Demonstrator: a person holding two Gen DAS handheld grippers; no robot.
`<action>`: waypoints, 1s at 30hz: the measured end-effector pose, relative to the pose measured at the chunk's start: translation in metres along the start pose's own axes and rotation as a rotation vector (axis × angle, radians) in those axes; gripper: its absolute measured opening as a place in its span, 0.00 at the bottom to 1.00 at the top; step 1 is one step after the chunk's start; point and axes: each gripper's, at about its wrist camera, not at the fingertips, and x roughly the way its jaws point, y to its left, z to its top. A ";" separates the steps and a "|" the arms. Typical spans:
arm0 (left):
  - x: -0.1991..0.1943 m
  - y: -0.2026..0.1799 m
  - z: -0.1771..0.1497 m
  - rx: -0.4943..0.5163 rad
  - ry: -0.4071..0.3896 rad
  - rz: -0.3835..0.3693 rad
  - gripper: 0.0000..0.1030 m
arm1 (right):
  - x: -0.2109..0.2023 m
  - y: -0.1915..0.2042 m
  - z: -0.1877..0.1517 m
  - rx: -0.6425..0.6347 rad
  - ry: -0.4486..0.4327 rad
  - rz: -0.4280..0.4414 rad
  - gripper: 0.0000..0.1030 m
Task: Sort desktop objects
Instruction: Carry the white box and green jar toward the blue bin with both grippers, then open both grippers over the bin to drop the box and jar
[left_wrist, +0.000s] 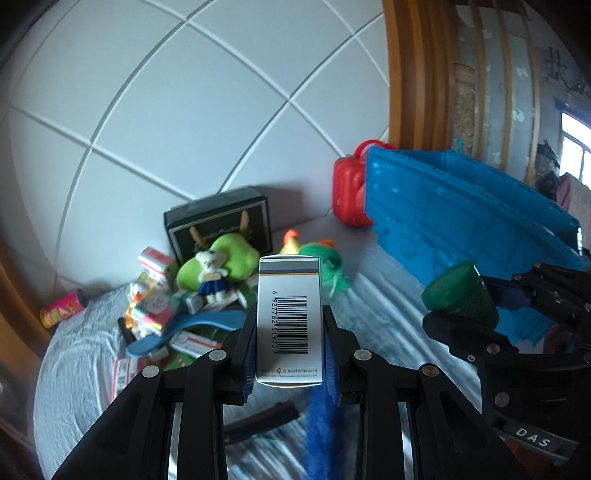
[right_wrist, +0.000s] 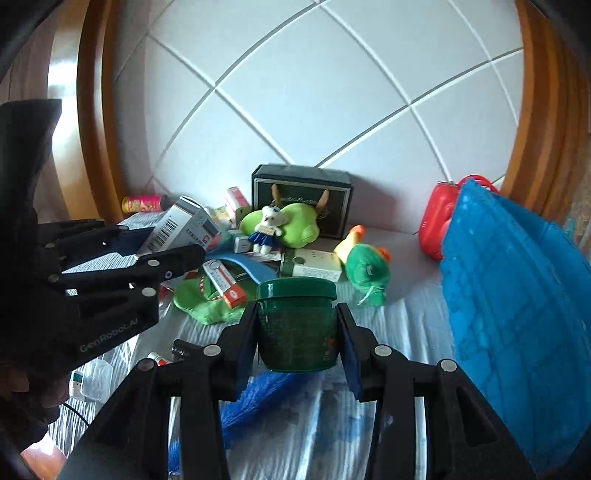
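My left gripper (left_wrist: 290, 325) is shut on a white medicine box (left_wrist: 289, 317) with a barcode, held above the table. It also shows in the right wrist view (right_wrist: 181, 227) at the left. My right gripper (right_wrist: 297, 325) is shut on a dark green jar (right_wrist: 297, 325) with a green lid, held above the table; the jar shows in the left wrist view (left_wrist: 460, 299) at the right. A pile of small boxes, a green plush (right_wrist: 291, 225) and a small teddy bear (right_wrist: 267, 229) lies against the wall.
A blue folding crate (right_wrist: 517, 295) stands at the right with a red case (right_wrist: 436, 221) behind it. A dark box (right_wrist: 301, 192) leans on the tiled wall. A green and yellow plush toy (right_wrist: 365, 269), a blue shoehorn (left_wrist: 184, 328) and a pink can (left_wrist: 61, 308) lie about.
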 end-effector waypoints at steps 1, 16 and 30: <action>-0.003 -0.016 0.009 0.015 -0.013 -0.027 0.28 | -0.014 -0.012 0.000 0.012 -0.019 -0.018 0.39; 0.021 -0.293 0.155 0.166 -0.141 -0.171 0.28 | -0.139 -0.301 -0.007 0.182 -0.102 -0.298 0.39; 0.095 -0.389 0.220 0.155 -0.102 0.017 0.77 | -0.099 -0.475 -0.006 0.332 -0.012 -0.323 0.48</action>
